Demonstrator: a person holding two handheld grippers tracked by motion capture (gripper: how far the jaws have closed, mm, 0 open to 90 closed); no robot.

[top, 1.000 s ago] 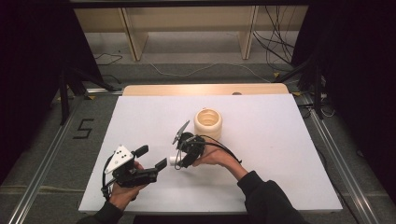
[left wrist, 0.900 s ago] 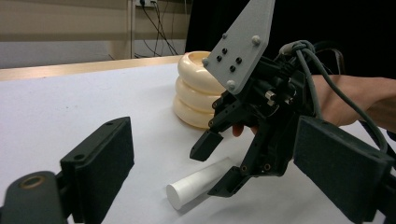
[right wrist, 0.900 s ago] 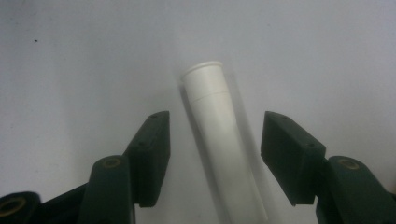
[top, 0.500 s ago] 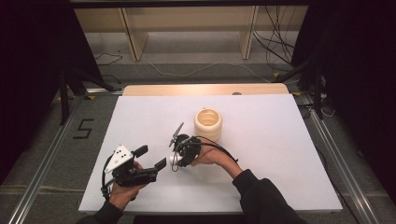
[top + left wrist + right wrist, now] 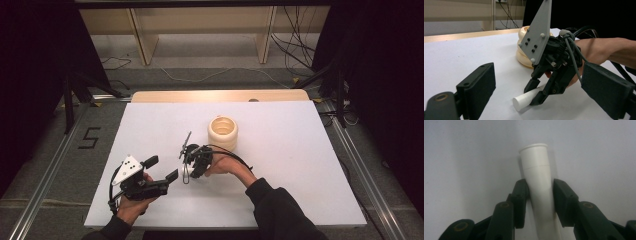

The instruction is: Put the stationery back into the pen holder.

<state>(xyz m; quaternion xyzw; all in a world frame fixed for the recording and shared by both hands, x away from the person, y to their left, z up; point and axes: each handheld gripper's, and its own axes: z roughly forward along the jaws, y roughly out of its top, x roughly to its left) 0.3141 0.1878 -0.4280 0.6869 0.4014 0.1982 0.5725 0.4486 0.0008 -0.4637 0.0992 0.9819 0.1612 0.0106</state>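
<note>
White table (image 5: 300,150) | right gripper (image 5: 540,195) closing, clamps white tube (image 5: 537,170) | left gripper (image 5: 536,100) apart

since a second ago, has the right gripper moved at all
Yes. In the high view the right gripper has drifted slightly left and toward the person, away from the cream ridged jar, its jaws closing on the white tube.

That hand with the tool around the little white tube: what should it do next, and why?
Probably lift it a little. The right tool has just been closing and its jaws now press both sides of the white tube, which lies flat on the white table. The left tool waits open nearby.
</note>
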